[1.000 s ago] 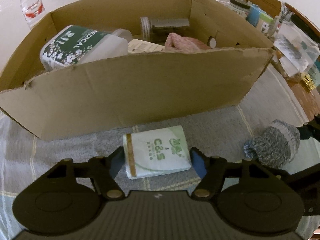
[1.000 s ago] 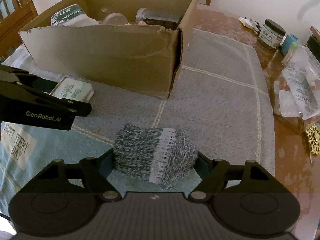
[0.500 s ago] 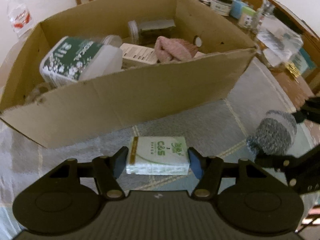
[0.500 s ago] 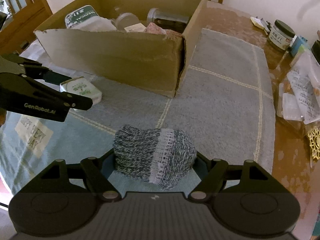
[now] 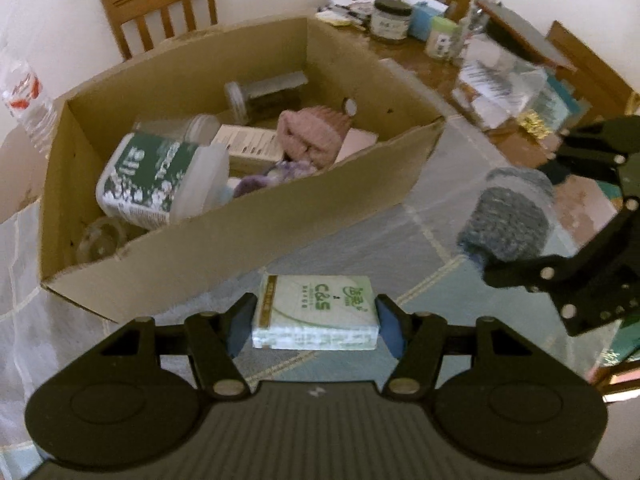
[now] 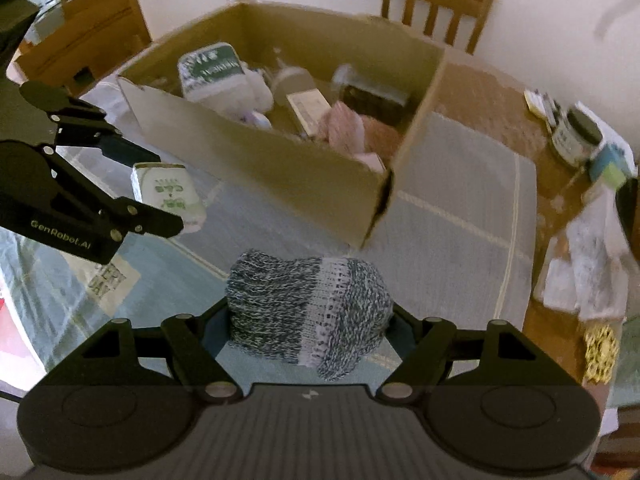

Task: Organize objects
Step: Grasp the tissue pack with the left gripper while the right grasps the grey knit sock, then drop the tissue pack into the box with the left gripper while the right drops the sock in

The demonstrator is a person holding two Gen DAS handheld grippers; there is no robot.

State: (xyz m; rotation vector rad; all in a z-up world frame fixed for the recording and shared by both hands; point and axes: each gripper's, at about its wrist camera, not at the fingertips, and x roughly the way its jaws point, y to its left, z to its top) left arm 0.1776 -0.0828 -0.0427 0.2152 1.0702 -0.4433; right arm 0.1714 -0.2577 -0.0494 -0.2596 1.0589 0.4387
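Note:
My left gripper is shut on a pale green tissue pack and holds it above the cloth, just short of the near wall of the open cardboard box. My right gripper is shut on a grey knitted sock roll, lifted off the table in front of the box. In the right wrist view the tissue pack and the left gripper hang to the left. In the left wrist view the sock roll and the right gripper are at the right.
The box holds a green-labelled white tub, a pink knit item, a jar and a small carton. Jars, papers and bags crowd the wooden table at the right. Chairs stand behind. A water bottle stands far left.
Both grippers have risen with their loads: the tissue pack and the sock roll left the cloth, and the views now look down into the box. Both wrists rolled somewhat.

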